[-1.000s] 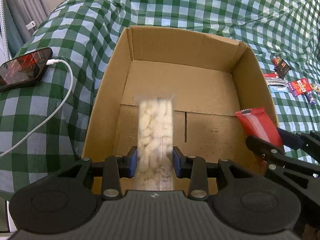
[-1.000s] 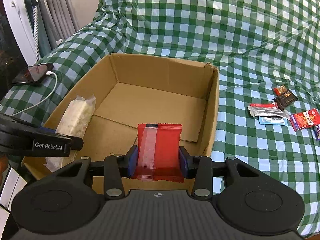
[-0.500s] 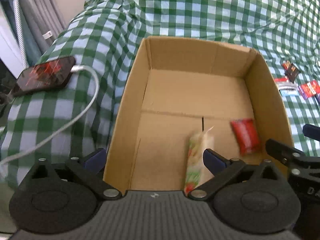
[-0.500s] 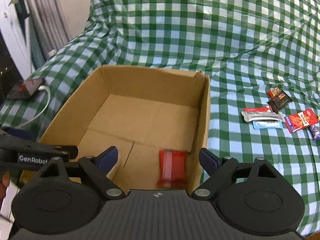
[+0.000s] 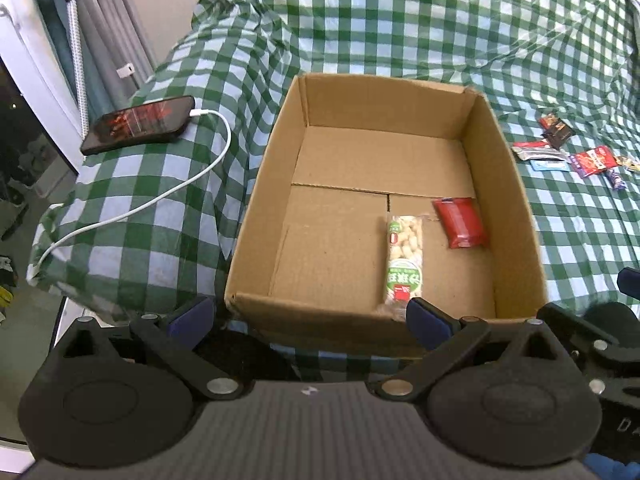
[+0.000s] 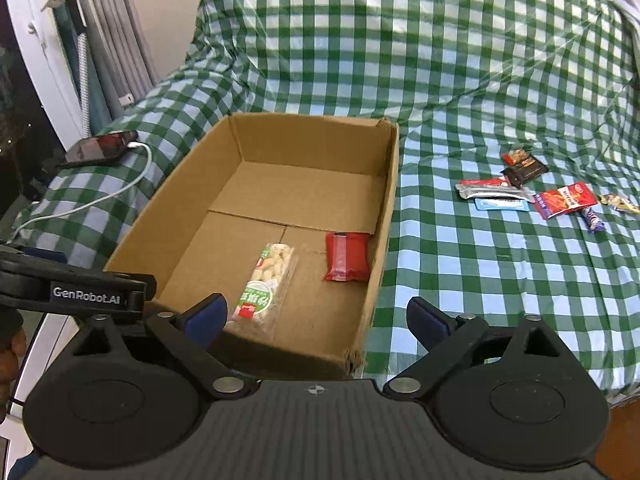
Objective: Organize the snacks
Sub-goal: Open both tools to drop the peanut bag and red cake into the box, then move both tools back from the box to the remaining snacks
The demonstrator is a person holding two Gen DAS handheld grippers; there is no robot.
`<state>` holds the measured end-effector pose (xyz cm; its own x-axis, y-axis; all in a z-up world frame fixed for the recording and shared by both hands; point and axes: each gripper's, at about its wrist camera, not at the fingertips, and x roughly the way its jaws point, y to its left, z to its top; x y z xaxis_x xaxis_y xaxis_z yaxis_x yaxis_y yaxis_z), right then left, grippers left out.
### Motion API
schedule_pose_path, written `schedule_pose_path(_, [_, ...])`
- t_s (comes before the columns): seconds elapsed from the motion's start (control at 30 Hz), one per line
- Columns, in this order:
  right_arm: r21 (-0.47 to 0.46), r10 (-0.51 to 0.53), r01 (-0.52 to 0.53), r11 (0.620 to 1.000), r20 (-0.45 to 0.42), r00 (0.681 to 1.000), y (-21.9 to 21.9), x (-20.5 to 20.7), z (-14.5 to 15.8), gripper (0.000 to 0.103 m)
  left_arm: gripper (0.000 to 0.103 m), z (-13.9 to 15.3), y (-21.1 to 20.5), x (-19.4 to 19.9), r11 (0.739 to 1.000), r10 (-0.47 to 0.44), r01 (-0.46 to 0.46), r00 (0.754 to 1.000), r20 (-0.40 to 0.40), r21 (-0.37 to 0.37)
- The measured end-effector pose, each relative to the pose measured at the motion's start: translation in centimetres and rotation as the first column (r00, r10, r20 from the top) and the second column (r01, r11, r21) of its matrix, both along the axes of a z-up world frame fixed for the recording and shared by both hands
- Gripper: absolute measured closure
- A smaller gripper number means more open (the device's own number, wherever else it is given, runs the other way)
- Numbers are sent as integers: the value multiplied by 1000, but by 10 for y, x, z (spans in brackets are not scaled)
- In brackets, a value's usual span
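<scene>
An open cardboard box [image 5: 505, 184] [image 6: 188, 204] sits on a green checked cloth. On its floor lie a clear peanut packet with a green label [image 5: 404, 260] [image 6: 266, 280] and, to its right, a red snack packet [image 5: 460, 222] [image 6: 346, 256]. My left gripper [image 5: 308, 316] hangs open above the box's near wall with nothing between its fingers. My right gripper [image 6: 316, 314] is over the box's near right corner, its jaws opening and nothing between them. Several loose snack packets [image 5: 560, 152] [image 6: 520, 192] lie on the cloth to the right of the box.
A phone [image 5: 140, 124] [image 6: 100, 146] lies left of the box, with a white cable [image 5: 160, 196] trailing toward the cloth's near edge. Curtains [image 5: 100, 40] hang at far left. Bare checked cloth [image 6: 500, 280] lies between the box and the loose snacks.
Both grippers opened and let go: the peanut packet and the red packet dropped onto the box floor. Both grippers then pulled back and up from the box.
</scene>
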<state>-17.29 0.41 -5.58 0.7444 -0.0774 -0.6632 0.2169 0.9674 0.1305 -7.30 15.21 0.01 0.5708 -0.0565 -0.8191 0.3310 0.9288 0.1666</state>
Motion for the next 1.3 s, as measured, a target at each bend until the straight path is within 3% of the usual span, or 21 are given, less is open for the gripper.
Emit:
schedule_pose_path(0.67, [-37, -18, 23, 999, 131, 991, 11, -69, 28, 3, 0, 28, 0, -70, 998, -59, 60, 994, 92, -11])
schedule_pose_path(1.3, [-21, -23, 27, 999, 163, 986, 6, -84, 33, 2, 0, 33, -9, -82, 997, -78, 77, 991, 110, 9])
